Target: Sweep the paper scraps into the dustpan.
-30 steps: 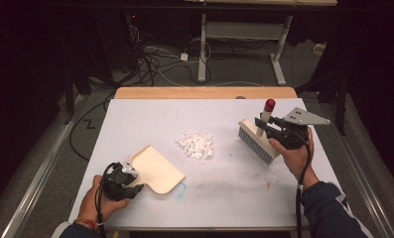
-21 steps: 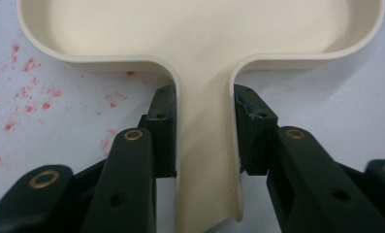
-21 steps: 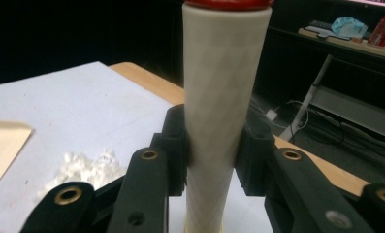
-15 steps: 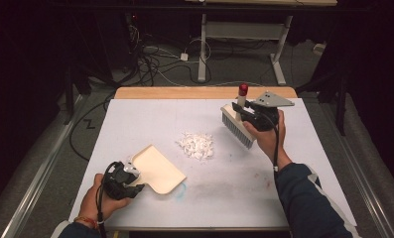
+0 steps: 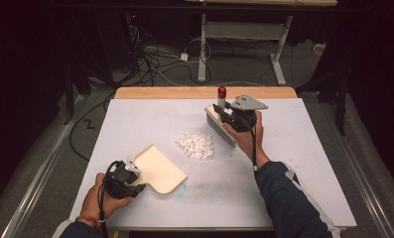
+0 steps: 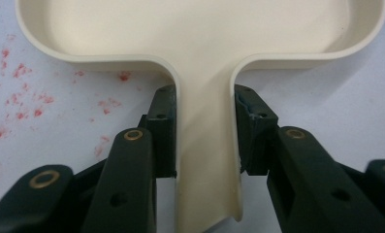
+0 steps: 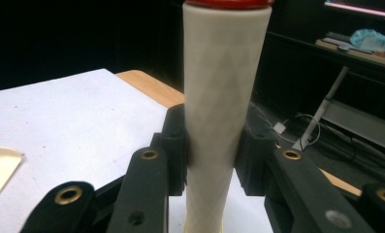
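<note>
The left gripper [image 5: 127,176] is clamped on the handle of the cream dustpan [image 5: 157,168], which lies flat on the white table [image 5: 303,163] near and to the left of the pile of white scraps [image 5: 196,145]. Just right of that pile, the right gripper [image 5: 229,116] grips the brush [image 5: 219,126] by its red-capped handle, bristles on the table.
</note>
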The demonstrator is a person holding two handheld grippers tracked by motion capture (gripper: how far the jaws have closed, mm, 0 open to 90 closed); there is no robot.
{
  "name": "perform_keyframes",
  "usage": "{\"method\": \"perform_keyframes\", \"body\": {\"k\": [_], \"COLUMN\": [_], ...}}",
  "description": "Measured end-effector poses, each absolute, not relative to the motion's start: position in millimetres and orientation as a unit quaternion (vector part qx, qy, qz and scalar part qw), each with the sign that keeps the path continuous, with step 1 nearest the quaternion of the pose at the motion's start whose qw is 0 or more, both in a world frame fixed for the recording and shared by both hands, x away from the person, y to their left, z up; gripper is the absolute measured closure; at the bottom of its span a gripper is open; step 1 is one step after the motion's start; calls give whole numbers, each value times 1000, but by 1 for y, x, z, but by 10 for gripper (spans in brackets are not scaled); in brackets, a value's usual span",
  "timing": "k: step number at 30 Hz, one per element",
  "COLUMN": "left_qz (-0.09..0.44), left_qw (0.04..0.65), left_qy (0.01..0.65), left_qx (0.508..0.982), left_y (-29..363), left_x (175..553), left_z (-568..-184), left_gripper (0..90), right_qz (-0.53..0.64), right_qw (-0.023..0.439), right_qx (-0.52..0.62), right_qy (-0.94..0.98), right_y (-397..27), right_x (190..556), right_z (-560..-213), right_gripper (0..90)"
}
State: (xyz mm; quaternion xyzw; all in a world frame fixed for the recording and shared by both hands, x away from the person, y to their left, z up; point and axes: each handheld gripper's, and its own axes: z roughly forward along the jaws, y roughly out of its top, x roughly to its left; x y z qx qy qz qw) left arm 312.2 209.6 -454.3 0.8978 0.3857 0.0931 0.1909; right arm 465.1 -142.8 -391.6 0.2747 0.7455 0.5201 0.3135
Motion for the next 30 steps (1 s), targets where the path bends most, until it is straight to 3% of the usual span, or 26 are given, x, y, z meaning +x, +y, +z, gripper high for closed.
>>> {"method": "perform_keyframes", "body": {"k": [30], "left_qz": [93], "left_qw": [180], "left_qy": [378], "left_qx": [903], "left_y": [197], "left_x": [327], "left_z": [-456], "left_gripper": [634], "right_qz": [549], "right_qw": [256], "right_qx": [232], "right_qy": [761], "right_y": [-113], "right_x": [431], "right_z": [-394], "right_gripper": [704]}}
